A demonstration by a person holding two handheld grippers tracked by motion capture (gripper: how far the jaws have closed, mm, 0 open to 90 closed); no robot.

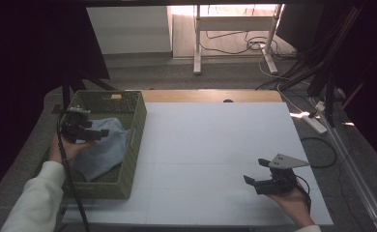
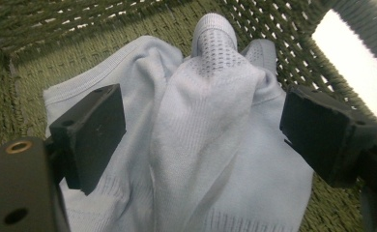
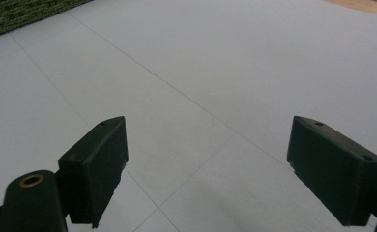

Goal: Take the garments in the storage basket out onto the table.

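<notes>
the left tongs (image 1: 92,131) hang inside the green woven basket (image 1: 137,121), their jaws spread wide and released, gripping nothing. right below and ahead of them lies the pale blue cloth (image 1: 104,150), bunched into soft folds on the basket floor. in the left gripper view the cloth (image 2: 201,145) rises in a ridge between the two black jaws, with a mesh-patterned part at its far end leaning toward the basket wall (image 2: 128,29); whether the jaws brush the fabric or hover just above it cannot be told. the person's left hand (image 1: 68,147) holds these tongs from the near side, a white sleeve (image 1: 34,198) behind it.

the right tongs (image 1: 256,174) are well apart from the basket, low over the white tabletop (image 1: 210,145) near its close edge, held by the right hand (image 1: 290,198). their jaws are also parted and hold nothing. in the right gripper view the right tongs (image 3: 206,169) face bare tabletop (image 3: 215,72) crossed by thin seam lines, with a corner of the basket (image 3: 17,14) far ahead on the left side of that view. the grey three-cornered plate (image 1: 287,161) sits on top of these tongs.
</notes>
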